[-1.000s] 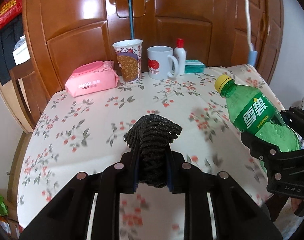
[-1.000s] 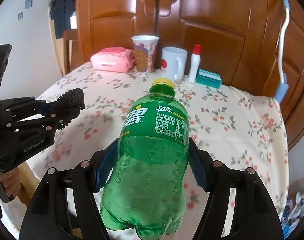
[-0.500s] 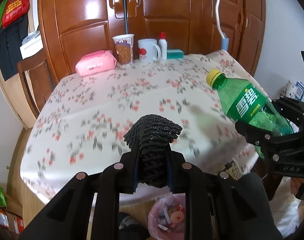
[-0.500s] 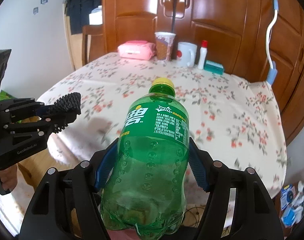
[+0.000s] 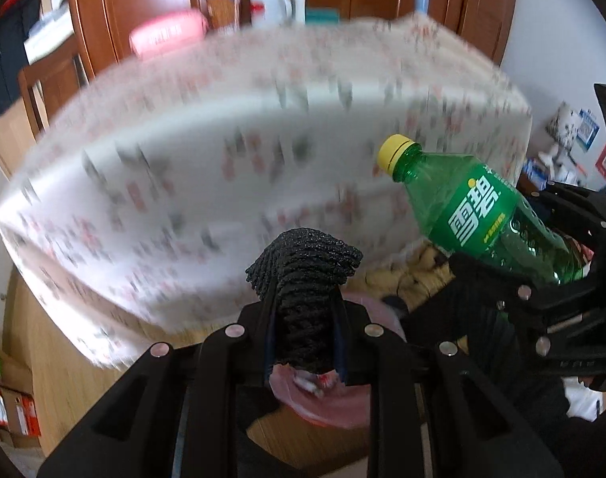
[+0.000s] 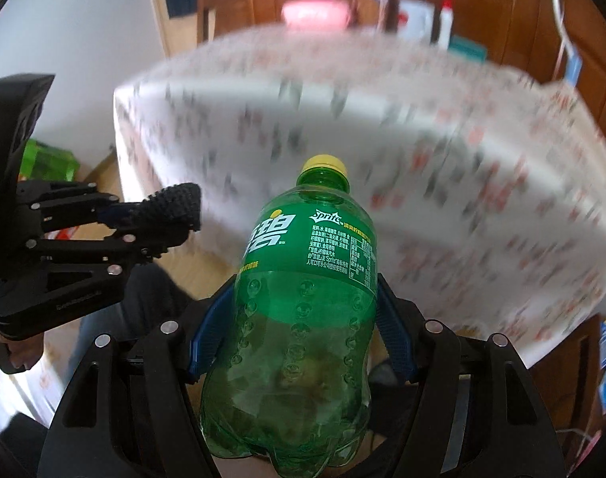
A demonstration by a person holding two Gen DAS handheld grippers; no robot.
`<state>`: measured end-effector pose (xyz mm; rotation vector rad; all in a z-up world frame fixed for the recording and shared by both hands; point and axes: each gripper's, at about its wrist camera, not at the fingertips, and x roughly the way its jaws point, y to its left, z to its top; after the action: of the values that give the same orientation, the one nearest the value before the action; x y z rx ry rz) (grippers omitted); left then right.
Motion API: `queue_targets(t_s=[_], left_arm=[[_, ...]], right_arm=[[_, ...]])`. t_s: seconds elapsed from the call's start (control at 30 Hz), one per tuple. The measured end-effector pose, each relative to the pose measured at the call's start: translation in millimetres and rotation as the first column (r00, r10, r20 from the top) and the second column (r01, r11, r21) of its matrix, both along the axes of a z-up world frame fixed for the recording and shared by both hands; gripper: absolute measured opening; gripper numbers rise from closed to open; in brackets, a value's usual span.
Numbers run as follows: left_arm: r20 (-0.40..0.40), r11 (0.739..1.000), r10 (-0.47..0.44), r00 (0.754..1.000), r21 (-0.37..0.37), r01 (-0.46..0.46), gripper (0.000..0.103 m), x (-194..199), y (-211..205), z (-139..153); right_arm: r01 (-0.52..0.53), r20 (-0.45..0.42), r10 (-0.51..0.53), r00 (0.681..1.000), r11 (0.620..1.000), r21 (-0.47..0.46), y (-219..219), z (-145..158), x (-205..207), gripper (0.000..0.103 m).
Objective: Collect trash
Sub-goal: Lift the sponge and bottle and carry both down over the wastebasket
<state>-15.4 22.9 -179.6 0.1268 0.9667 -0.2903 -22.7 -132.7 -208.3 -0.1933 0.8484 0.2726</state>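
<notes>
A: Left gripper [image 5: 304, 342]?
B: We log it pinching a black mesh wad [image 5: 303, 263], past the table's [image 5: 183, 151] front edge.
A: Right gripper [image 6: 299, 330]?
B: We list it clamping a green Sprite bottle [image 6: 306, 298], cap forward.

Black tongs [image 6: 299, 362] with blue pads, silver screws.
</notes>
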Motion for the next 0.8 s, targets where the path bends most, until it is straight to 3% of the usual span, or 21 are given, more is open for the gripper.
queue_targets(t_s=[0.33,0.8], left_arm=[[-0.228,1.0,-0.005,0.974,0.025,0.011,0.022,5,-11,-127],[-0.46,0.999,-0.035,0.887,0.003,0.041,0.025,28,-33,-253]], right_arm=[[0.021,-0.212,-0.026,0.977,0.999,-0.026,-4,-126,26,0.066],[-0.002,-0.42,-0.043,0.907,0.994,-0.107,-18,-227,60,0.066]])
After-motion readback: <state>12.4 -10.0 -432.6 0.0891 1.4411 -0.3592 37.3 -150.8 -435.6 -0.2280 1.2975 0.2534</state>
